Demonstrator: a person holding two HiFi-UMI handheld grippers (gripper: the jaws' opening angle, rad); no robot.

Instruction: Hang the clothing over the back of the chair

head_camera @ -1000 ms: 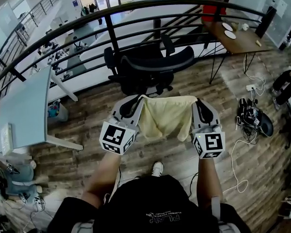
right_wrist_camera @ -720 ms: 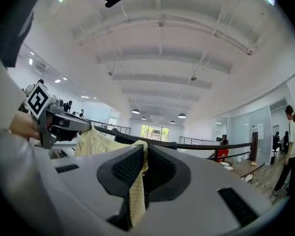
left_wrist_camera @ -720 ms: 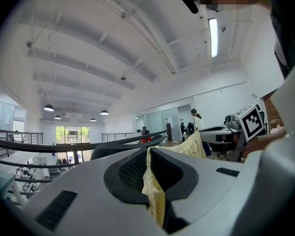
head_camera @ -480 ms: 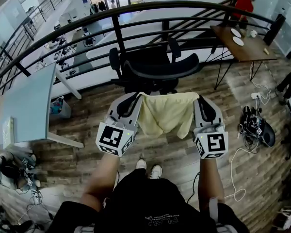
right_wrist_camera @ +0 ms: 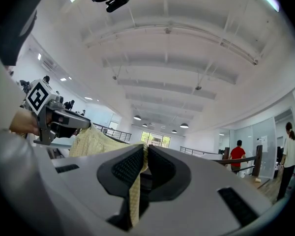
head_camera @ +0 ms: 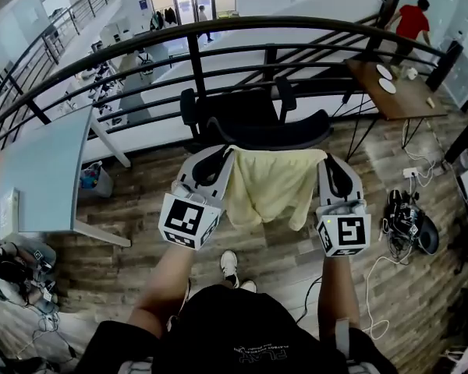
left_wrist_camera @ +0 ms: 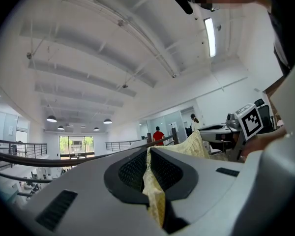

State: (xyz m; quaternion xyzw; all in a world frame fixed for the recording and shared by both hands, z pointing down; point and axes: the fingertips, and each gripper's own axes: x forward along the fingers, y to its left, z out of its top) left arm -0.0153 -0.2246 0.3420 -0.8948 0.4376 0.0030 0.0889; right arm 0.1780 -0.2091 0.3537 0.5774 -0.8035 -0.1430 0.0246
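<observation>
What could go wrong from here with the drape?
1. The left gripper and right gripper each pinch only a thin edge of the yellow garment, so it may slip out on the way over.
2. The garment sags between them, so its low middle may snag on the chair back rather than clear it.
</observation>
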